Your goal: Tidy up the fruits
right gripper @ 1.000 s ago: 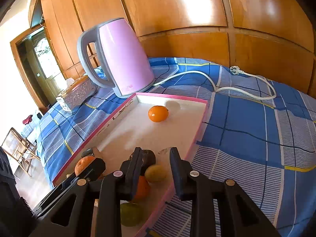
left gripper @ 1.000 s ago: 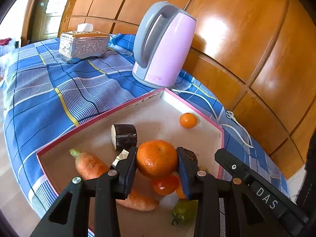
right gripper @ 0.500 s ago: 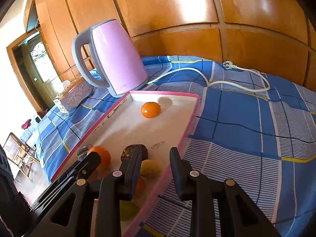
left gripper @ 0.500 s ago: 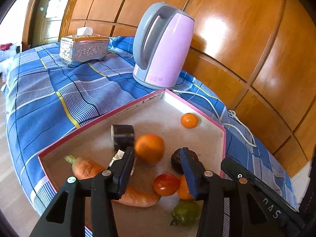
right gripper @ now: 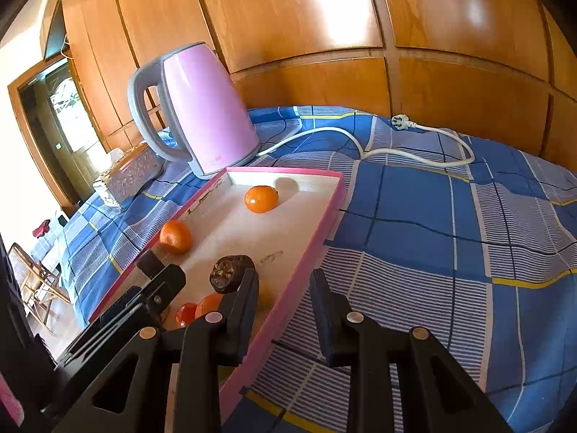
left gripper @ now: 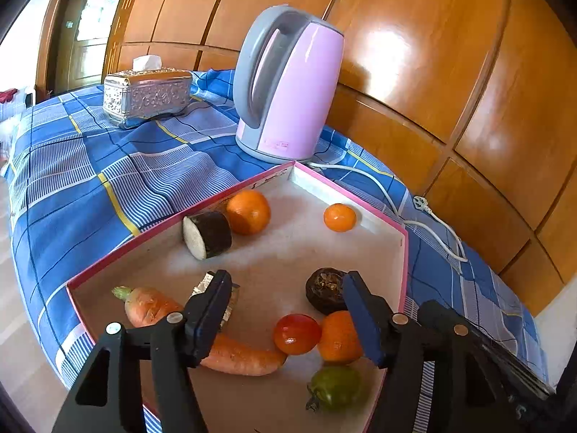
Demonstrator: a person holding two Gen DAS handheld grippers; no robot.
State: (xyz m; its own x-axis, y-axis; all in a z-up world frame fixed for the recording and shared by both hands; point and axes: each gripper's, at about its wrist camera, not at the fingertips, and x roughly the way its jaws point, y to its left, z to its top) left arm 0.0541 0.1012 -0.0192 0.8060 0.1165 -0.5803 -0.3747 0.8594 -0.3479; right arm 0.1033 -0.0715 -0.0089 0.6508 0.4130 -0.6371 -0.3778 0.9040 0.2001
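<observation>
A pink-rimmed tray [left gripper: 346, 191] holds produce. A large orange [left gripper: 249, 211] lies at its far left wall beside a cut eggplant piece [left gripper: 207, 234]. A small orange [left gripper: 339, 217] sits in the far corner. Nearer lie a dark wrinkled fruit [left gripper: 326, 290], a red tomato [left gripper: 296, 333], another orange [left gripper: 339, 337], a green tomato [left gripper: 333, 386] and a carrot [left gripper: 230, 355]. My left gripper [left gripper: 286, 319] is open and empty above the near fruits. My right gripper [right gripper: 285, 310] is open and empty over the tray's right rim [right gripper: 313, 238].
A pink kettle [left gripper: 288, 86] stands just behind the tray, its white cord [right gripper: 396, 151] trailing over the blue checked cloth [right gripper: 450, 234]. A silver tissue box [left gripper: 146, 95] sits at the far left. Wooden panels close the back.
My left gripper opened and let go of the large orange, which now lies by the far left wall next to the eggplant piece. The left gripper drew back. The right gripper shifted slightly right.
</observation>
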